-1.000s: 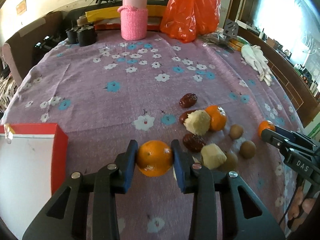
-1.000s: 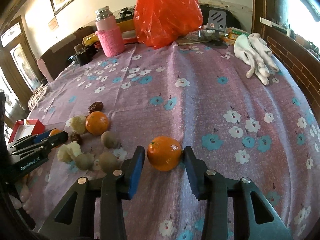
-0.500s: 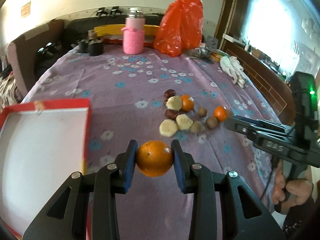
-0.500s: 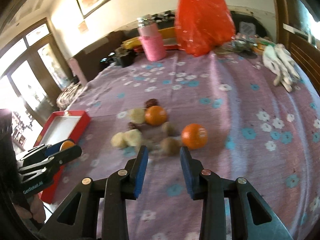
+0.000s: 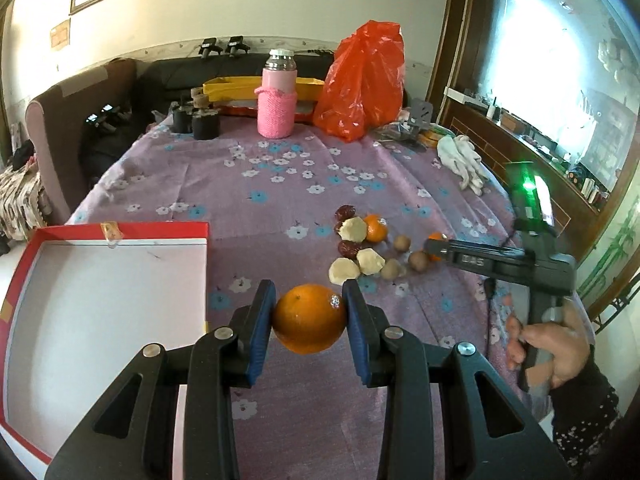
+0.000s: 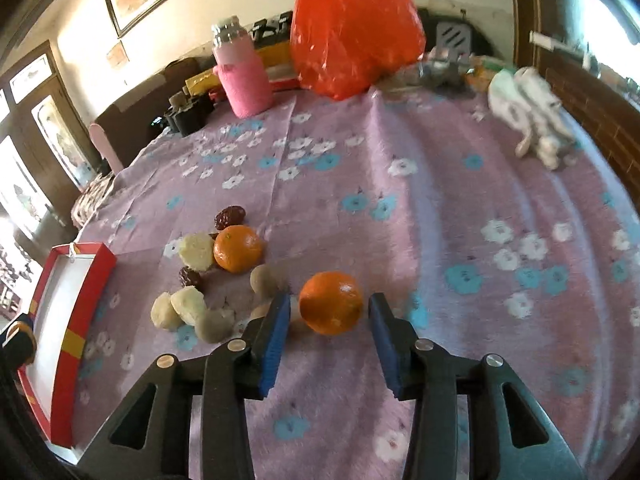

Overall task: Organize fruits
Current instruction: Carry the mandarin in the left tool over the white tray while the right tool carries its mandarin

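Observation:
My left gripper point(image 5: 309, 320) is shut on an orange point(image 5: 310, 319), held in the air just right of the red box point(image 5: 104, 236) with a white inside. My right gripper point(image 6: 326, 322) is open, its jaws on either side of a second orange point(image 6: 331, 302) that lies on the purple flowered cloth point(image 6: 400, 208); the pads do not touch it. A third orange point(image 6: 238, 249) lies in the fruit pile with pale lumps point(image 6: 196, 251), dark dates point(image 6: 230, 216) and brown kiwis point(image 6: 264, 279). The right gripper also shows in the left wrist view point(image 5: 434, 246).
At the table's far end stand a pink knitted bottle point(image 5: 277, 98), a red plastic bag point(image 5: 362, 82) and black cups point(image 5: 196, 122). White gloves point(image 6: 532, 116) lie at the far right. The red box point(image 6: 68, 320) sits at the table's near left edge.
My left gripper has lifted back with its orange, and the red box has come fully into view. My right gripper pulled back, then came forward again around the loose orange.

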Available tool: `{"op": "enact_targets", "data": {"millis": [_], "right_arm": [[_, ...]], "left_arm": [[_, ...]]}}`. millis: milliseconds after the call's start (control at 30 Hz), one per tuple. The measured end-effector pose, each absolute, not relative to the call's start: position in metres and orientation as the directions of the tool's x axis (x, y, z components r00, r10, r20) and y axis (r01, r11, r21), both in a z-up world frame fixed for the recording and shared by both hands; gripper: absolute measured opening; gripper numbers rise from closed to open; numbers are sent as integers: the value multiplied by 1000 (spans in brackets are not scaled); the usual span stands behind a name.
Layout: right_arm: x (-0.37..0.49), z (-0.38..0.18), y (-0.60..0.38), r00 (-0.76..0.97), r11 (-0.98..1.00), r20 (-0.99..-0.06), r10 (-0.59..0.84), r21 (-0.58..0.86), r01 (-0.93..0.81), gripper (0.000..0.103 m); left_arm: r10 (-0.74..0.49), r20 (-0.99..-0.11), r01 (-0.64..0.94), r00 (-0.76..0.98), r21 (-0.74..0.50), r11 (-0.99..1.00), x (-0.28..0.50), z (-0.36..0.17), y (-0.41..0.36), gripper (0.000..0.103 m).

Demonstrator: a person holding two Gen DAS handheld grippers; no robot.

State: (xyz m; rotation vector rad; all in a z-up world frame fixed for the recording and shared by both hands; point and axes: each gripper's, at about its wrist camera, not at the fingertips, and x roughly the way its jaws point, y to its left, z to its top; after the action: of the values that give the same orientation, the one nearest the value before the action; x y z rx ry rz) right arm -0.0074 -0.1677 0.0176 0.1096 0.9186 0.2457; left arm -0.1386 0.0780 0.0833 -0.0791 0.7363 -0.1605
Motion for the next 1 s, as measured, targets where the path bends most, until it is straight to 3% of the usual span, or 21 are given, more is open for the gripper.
{"op": "enact_targets", "data": {"millis": [367, 500, 833, 1000], "right_arm": [[-3, 8, -158, 569, 983, -801, 184, 140, -121, 36], [-16, 28, -150, 607, 977, -766, 210, 151, -147, 36], [-72, 92, -49, 597, 850, -626, 502, 230, -473, 35], [-98, 91, 28, 509, 750, -620, 597, 207, -628, 35]], "left_arm": [[-146, -670, 96, 728, -111, 989, -138, 76, 81, 32], [-119, -660, 70, 742, -100, 992, -142, 79, 90, 32], [6, -609, -54, 793, -61, 997, -169, 94, 138, 32], [113, -618, -166, 778, -29, 986, -185, 87, 176, 31]]}}
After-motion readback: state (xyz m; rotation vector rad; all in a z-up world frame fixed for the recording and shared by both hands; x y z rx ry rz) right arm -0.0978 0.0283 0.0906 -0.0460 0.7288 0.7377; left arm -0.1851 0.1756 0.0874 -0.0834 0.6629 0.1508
